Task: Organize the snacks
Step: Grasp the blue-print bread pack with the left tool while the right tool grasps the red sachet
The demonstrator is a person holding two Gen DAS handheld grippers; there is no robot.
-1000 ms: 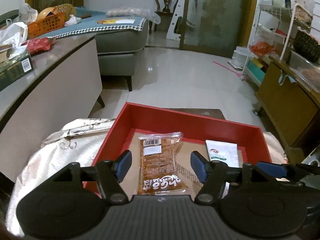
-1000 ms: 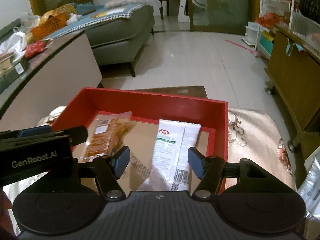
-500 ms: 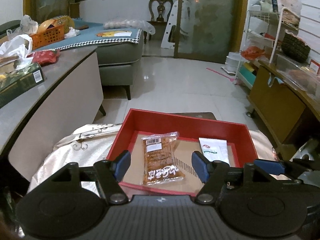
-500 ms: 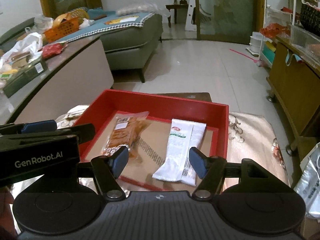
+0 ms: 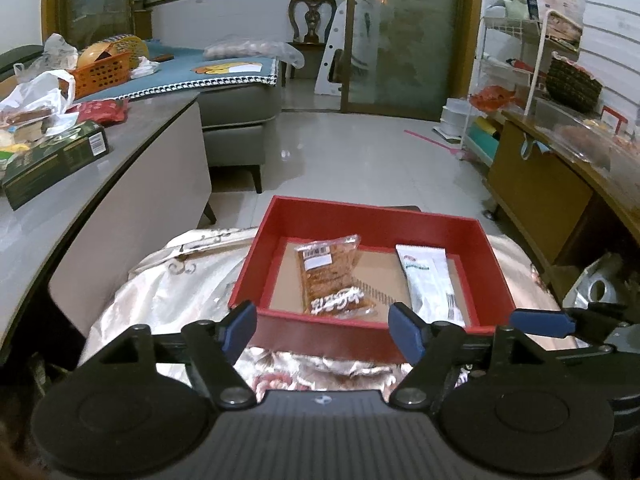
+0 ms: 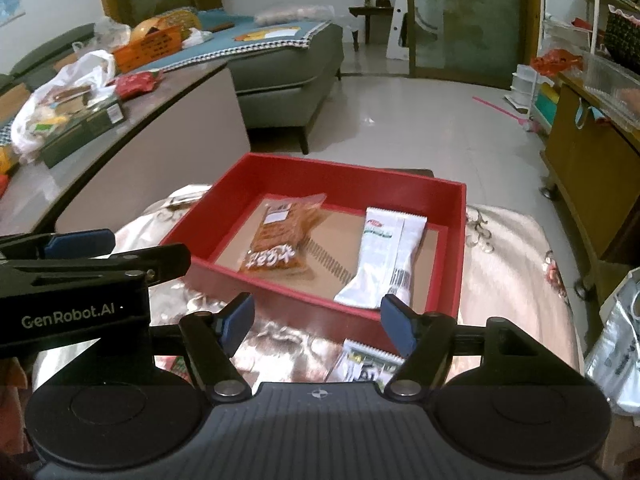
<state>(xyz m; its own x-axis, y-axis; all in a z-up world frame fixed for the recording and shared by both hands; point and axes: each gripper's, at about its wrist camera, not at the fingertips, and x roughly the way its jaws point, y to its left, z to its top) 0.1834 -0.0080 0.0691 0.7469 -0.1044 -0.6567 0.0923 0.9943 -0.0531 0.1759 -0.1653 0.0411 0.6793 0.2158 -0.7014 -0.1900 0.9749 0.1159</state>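
1. A living room with a grey sofa (image 5: 236,120) and a glossy tiled floor (image 5: 360,152) is lying behind a low worktop draped in a shiny patterned cloth (image 5: 168,296); on it is sitting a red box (image 5: 360,216) with a cardboard floor.
2. Inside the box, an orange snack packet (image 5: 332,280) is lying on the left and a white snack packet (image 5: 430,280) on the right, apart from each other, both flat.
3. The left tongs (image 5: 322,328) are hanging over the box's near wall, jaws standing apart and having just been opening further, with nothing between them. The right tongs (image 6: 316,324) are in the same state: jaws spread, having just been widening, holding nothing.
4. Another white-wrapped snack (image 6: 360,364) is showing on the cloth just outside the near wall, beneath the right tongs; it seems the likely next item to gather.
5. To do this well, the person is probably needing to lower the right tongs onto that wrapper with the jaws straddling its narrow width, closing on the body, not the crimped end, so it is not slipping.
6. The left tongs are best kept off to the side, clear of the box's rim, so the two tools are not colliding.
7. Free space for a third snack is remaining between and beside the packets.
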